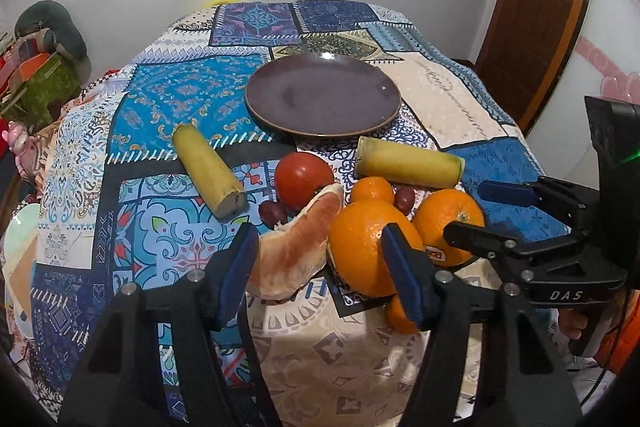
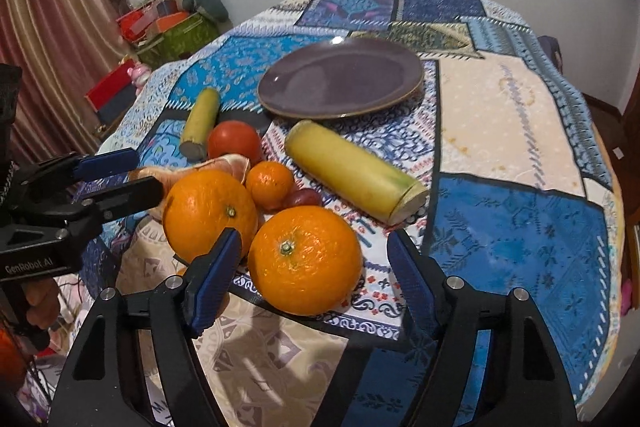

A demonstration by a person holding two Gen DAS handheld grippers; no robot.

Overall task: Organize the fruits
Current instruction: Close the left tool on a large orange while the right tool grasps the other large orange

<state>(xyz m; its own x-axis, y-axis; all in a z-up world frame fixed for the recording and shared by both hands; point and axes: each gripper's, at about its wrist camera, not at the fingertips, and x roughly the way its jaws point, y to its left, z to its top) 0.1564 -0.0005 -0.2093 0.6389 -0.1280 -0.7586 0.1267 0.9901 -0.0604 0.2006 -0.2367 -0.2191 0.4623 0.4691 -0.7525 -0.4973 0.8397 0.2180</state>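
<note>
At the near edge of the table (image 2: 500, 107), covered by a patchwork cloth (image 1: 180, 99), both grippers stand with their jaws apart and nothing pressed between the pads. The right gripper (image 2: 312, 279) straddles a large orange (image 2: 305, 259); its pads stand clear of the peel. The left gripper (image 1: 320, 267) frames a pomelo wedge (image 1: 296, 251) and a second large orange (image 1: 360, 247), gripping neither. Just beyond lie a small mandarin (image 2: 269, 183), dark grapes (image 2: 304, 198) and a red tomato (image 2: 234, 143), all clustered together. Two yellow banana pieces (image 2: 352, 173) flank the cluster. Farther toward the table's middle sits a purple plate (image 2: 400, 63) with nothing on it.
</note>
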